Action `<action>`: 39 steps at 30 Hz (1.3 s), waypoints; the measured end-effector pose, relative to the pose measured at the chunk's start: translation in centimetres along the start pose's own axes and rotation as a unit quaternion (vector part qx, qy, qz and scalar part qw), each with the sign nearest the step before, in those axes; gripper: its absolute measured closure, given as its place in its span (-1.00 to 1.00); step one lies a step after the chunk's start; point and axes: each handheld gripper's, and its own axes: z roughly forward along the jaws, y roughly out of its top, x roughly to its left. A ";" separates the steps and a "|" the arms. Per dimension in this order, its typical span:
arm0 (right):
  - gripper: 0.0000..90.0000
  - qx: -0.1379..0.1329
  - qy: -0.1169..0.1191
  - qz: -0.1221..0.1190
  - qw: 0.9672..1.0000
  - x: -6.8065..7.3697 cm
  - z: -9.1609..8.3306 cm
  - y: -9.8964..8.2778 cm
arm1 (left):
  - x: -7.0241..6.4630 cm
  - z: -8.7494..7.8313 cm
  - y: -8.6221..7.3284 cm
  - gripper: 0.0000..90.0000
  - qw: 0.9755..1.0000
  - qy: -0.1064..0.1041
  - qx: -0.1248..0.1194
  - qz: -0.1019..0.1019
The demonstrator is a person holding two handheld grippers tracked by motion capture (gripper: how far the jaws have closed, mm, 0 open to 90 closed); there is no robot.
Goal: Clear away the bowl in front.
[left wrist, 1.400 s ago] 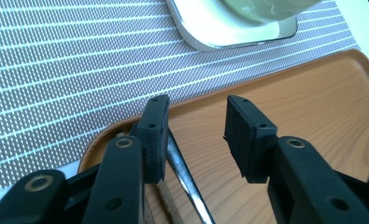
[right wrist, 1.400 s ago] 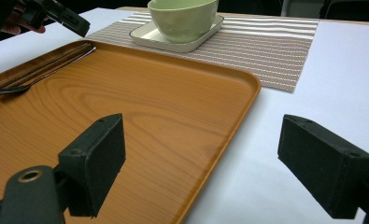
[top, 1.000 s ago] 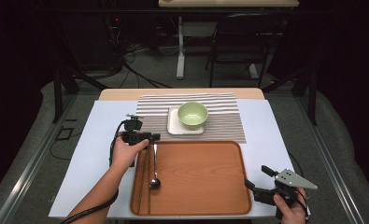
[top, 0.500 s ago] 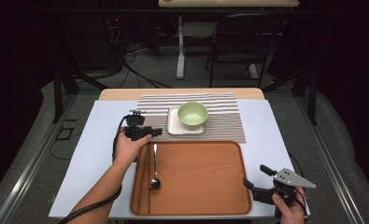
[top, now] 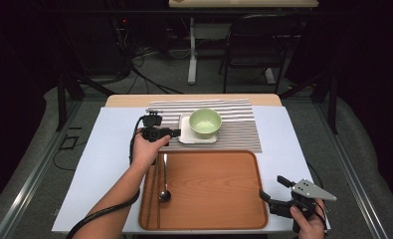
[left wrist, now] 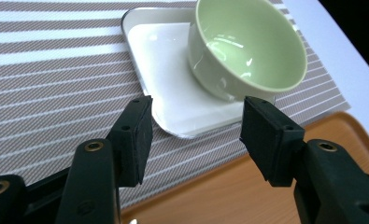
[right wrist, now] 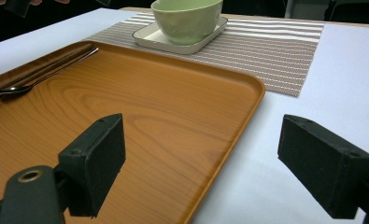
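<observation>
The left hand-held gripper (top: 173,133) hangs just beside the white plate (top: 184,137), at its left edge. Its jaws stand wide apart with nothing between them, and they have just been opening. A green bowl (top: 205,122) sits on the plate, and the plate rests on a striped mat (top: 239,130) on the bench (top: 104,149). A spoon (top: 164,191) lies on the left side of the brown tray (top: 214,189). The right hand-held gripper (top: 271,201) sits by the tray's near right corner, jaws apart and empty.
</observation>
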 end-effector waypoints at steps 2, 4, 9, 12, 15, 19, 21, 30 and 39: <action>-0.67 -0.001 -0.001 0.000 1.000 -0.1 0.1 0.0 | -0.2 0.4 0.5 -0.02 1.000 0.000 -0.003 -0.002; -0.67 -0.001 -0.001 0.000 1.000 -0.1 0.2 0.1 | -0.3 0.7 0.9 -0.02 1.000 0.000 -0.005 -0.004; -0.67 0.000 0.000 -0.001 1.000 0.0 0.3 0.1 | -0.6 1.7 1.5 -0.03 1.000 0.004 -0.010 -0.014; -0.67 -0.001 0.002 -0.003 1.000 0.0 0.4 0.1 | -0.8 2.2 1.7 -0.03 1.000 0.005 -0.017 -0.022; -0.67 -0.002 0.005 -0.002 1.000 -0.1 0.4 0.2 | -1.0 3.1 2.1 -0.03 0.999 0.012 -0.022 -0.029; -0.67 -0.002 0.009 -0.004 1.000 0.0 0.3 0.2 | -1.3 4.1 2.6 -0.02 0.999 0.021 -0.030 -0.033; -0.67 -0.003 0.009 -0.004 1.000 -0.1 0.3 0.2 | -1.4 4.3 2.7 -0.02 0.999 0.021 -0.031 -0.035; -0.67 -0.005 0.011 -0.002 1.000 -0.2 0.2 0.1 | -1.8 7.1 3.0 0.04 0.998 0.022 -0.028 -0.059; -0.67 -0.009 0.003 0.002 1.000 -0.3 -0.4 -0.1 | -2.0 9.1 2.9 0.21 0.998 0.036 -0.026 -0.053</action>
